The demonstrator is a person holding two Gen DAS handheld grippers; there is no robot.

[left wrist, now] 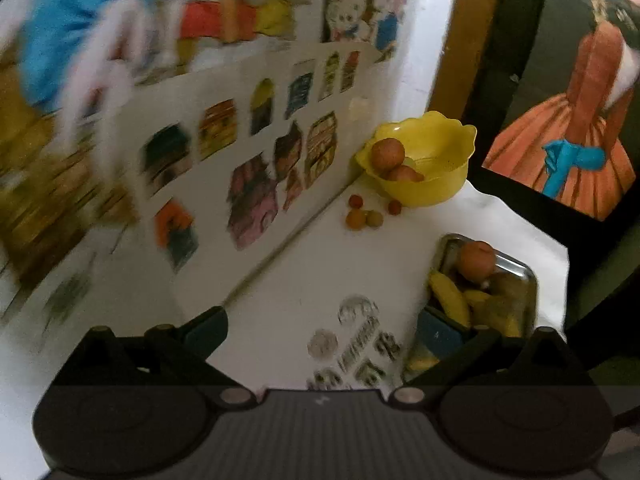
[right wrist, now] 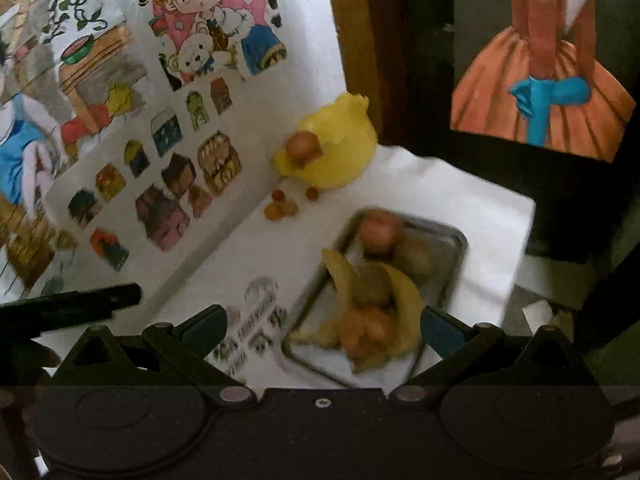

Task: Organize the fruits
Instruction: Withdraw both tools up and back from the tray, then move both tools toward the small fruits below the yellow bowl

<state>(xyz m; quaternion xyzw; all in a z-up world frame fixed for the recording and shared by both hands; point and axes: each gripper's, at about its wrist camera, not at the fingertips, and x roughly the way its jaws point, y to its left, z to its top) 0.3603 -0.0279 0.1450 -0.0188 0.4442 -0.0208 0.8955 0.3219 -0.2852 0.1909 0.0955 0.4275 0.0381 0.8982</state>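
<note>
In the metal tray [right wrist: 456, 240] the bananas [right wrist: 408, 304] lie lengthwise from about 11 to 5 o'clock, among round fruit. The right gripper [right wrist: 320, 328] hangs above them, jaws wide apart, empty; the left gripper [left wrist: 332, 332] likewise gapes over the white cloth [left wrist: 304, 264].

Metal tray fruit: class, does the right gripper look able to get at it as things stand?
Probably yes. The right gripper is open just above the metal tray, its fingers straddling the near bananas, nothing between.

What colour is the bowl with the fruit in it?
Yellow. The bowl shows best in the left wrist view, where its wavy rim is sharp.
</note>
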